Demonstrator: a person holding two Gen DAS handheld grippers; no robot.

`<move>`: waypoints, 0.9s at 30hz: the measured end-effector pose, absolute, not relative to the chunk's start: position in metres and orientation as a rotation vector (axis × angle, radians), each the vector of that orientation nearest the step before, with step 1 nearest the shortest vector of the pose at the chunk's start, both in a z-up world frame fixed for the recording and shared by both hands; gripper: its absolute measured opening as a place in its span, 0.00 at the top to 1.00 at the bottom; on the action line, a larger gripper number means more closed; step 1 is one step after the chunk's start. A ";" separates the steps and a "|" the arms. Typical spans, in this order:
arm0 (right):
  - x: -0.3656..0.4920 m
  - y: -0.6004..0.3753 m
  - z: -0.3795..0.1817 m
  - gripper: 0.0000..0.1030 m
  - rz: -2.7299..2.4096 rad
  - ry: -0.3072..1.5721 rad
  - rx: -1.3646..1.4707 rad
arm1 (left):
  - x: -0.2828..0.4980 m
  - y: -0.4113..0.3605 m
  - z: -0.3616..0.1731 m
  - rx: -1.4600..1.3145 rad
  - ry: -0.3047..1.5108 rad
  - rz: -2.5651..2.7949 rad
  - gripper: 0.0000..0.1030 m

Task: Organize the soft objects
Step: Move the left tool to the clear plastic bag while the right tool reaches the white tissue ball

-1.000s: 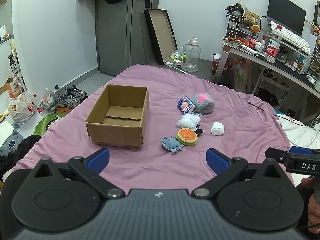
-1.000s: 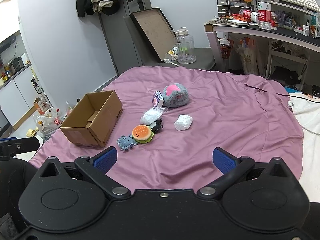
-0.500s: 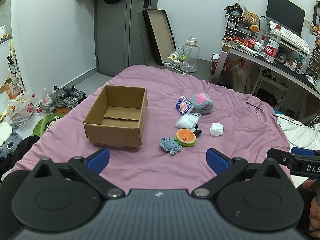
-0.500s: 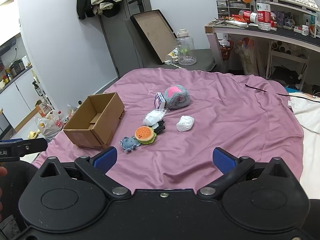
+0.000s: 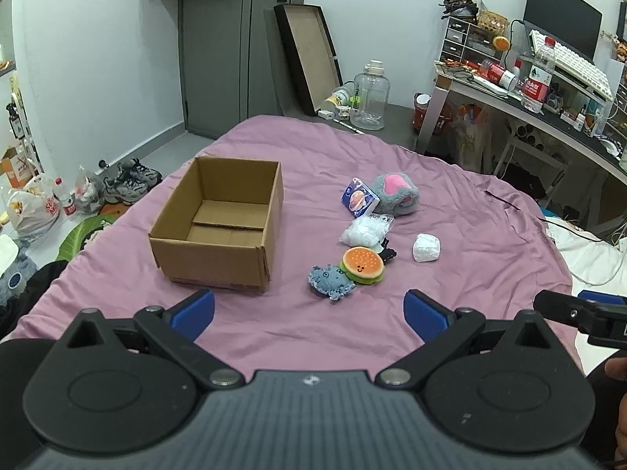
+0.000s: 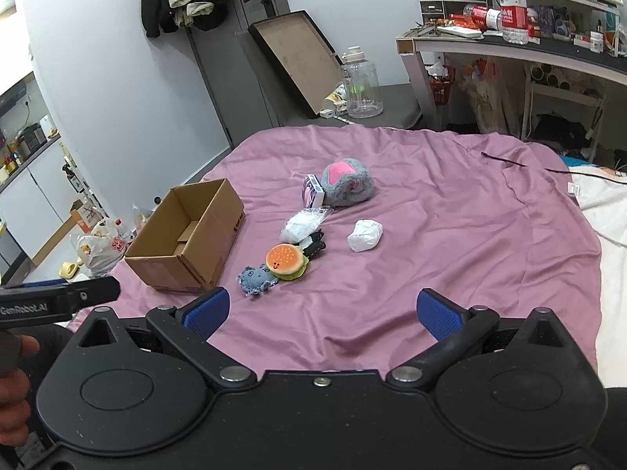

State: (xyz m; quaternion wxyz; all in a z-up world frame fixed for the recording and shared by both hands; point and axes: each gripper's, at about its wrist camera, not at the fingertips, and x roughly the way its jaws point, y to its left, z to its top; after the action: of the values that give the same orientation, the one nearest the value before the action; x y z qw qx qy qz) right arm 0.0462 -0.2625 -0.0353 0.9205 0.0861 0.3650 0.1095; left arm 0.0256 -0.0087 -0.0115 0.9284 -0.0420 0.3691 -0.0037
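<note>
Both grippers, left [image 5: 309, 315] and right [image 6: 323, 313], are hovering at the bed [image 5: 490, 243] edge, jaws apart (empty), facing the cardboard box [image 5: 219, 227].

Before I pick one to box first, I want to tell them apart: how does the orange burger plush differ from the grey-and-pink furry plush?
The orange burger plush is flat, round and smooth, with a smiling face; the grey-and-pink furry plush is bulkier and shaggy. The burger lies nearer the grippers, touching a blue fuzzy toy; the furry one sits farther back beside a small printed box. Both rest on the purple bedsheet, outside the cardboard box.
</note>
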 end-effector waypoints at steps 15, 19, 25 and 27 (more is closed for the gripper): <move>0.108 -0.270 -0.042 0.01 0.219 0.845 0.248 | 0.075 -0.019 -0.035 -0.094 0.792 -0.028 0.03; 0.128 -0.271 -0.050 0.04 0.210 0.890 0.248 | 0.090 -0.021 -0.039 -0.099 0.808 -0.021 0.06; 0.153 -0.270 -0.052 0.04 0.217 0.916 0.258 | 0.117 -0.025 -0.039 -0.114 0.817 -0.016 0.12; 0.163 -0.270 -0.052 0.08 0.214 0.925 0.261 | 0.125 -0.027 -0.039 -0.122 0.818 -0.020 0.14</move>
State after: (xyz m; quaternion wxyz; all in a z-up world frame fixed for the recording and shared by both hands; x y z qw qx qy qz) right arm 0.1635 -0.2703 -0.0517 0.8814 0.1253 0.4438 0.1026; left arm 0.1246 -0.0273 -0.0390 0.9157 -0.0592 0.3974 -0.0095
